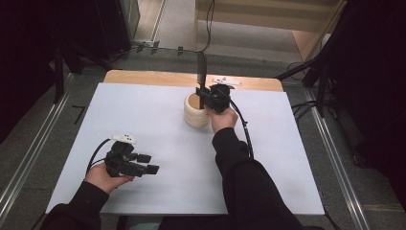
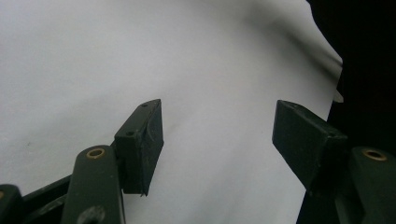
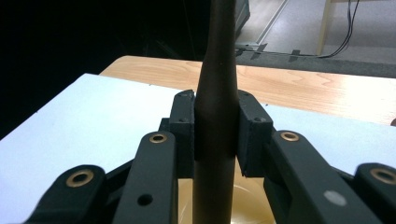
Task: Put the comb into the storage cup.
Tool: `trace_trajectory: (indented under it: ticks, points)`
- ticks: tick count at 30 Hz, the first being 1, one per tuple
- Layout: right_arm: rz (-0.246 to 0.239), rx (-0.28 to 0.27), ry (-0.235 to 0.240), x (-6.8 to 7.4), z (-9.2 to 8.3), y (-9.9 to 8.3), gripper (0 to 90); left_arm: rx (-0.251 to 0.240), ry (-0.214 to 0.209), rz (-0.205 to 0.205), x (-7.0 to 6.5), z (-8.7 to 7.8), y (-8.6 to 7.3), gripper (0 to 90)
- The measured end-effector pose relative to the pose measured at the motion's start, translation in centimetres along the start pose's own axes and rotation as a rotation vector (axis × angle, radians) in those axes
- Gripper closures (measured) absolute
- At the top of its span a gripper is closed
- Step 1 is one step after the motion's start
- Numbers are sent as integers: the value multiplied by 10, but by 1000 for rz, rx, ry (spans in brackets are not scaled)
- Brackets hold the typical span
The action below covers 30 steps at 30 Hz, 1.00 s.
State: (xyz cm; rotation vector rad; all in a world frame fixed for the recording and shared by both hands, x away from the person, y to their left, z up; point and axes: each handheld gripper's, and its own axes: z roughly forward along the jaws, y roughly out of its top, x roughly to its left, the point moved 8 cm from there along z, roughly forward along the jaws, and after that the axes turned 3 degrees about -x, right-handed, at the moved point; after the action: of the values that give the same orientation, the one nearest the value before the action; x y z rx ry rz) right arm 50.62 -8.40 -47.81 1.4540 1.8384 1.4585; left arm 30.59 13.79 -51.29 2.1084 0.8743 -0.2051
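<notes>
Black jaws of the right gripper (image 3: 216,135) are clamped on both sides of a dark, slender, round-shafted tool (image 3: 215,116) that stands upright between them. Its lower end drops toward the pale yellow interior of the cream-coloured cylindrical holder (image 1: 196,111) seen directly below the jaws in the right gripper view. From above, the right gripper (image 1: 210,98) sits at about 2 o'clock of the holder's rim, with the flat upper part of the tool (image 1: 201,69) rising toward 12 o'clock.

Status of the work, as judged:
1. Pick-up of the tool: done; the grip is firm and centred.
2. Alignment over the holder: done or nearly so; the shaft appears to lie within the opening.
3. Insertion: in hand. Whether the tip has reached the bottom cannot be told.
4. Release and withdrawal: not yet done.

The holder stands on the white sheet covering the wooden surface (image 1: 158,139), toward 12 o'clock from the sheet's centre. The left gripper (image 1: 143,164) rests idle near 8 o'clock, well apart from the holder; its jaws stand wide with nothing between them.
</notes>
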Motion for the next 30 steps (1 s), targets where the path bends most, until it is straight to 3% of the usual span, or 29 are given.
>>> trace_trajectory:
  ticks: [9,14,15,19,26,30]
  points:
    - [-24,-16,9,1,0,-3,696,5,0,3,0,0,-1,344]
    - [-28,3,7,-2,0,-9,690,8,1,3,0,1,-1,344]
    - [-23,-6,10,-3,-2,-11,623,8,1,3,0,1,-1,344]
    - [-41,-4,9,-3,-4,-11,599,8,2,1,1,0,-1,344]
    - [-19,7,41,1,-15,-6,492,12,0,1,1,1,-1,344]
    - [-14,41,55,0,-25,-7,428,14,2,3,2,0,-1,344]
